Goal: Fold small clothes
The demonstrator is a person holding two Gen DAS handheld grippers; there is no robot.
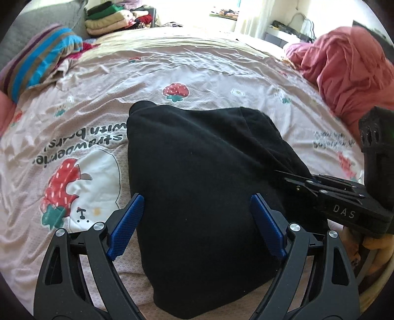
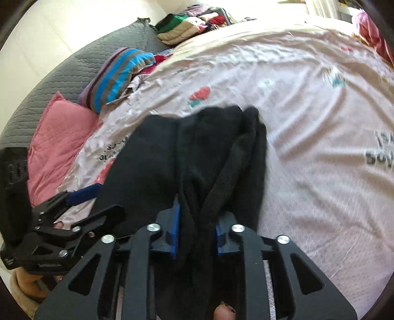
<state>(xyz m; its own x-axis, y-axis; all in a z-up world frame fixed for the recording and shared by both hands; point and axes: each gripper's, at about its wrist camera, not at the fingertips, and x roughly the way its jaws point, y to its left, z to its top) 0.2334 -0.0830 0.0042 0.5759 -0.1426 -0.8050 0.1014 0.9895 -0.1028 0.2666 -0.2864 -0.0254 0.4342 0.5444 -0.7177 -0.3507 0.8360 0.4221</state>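
only right wrist view shows right hand-held gripper (image 2: 197,229) pinching black garment (image 2: 197,147)

home bedroom, strawberry-print bedsheet (image 1: 209,69), pillows (striped (image 1: 41,61)), folded clothes (image 1: 108,22)

Left gripper (image 1: 197,226): black skeletal arms with triangular cutouts, silver round screws at pivots, blue textured pads (image 1: 126,227). Right gripper (image 2: 197,226): same build (white "DAS" lettering on its black body, beside the screws).
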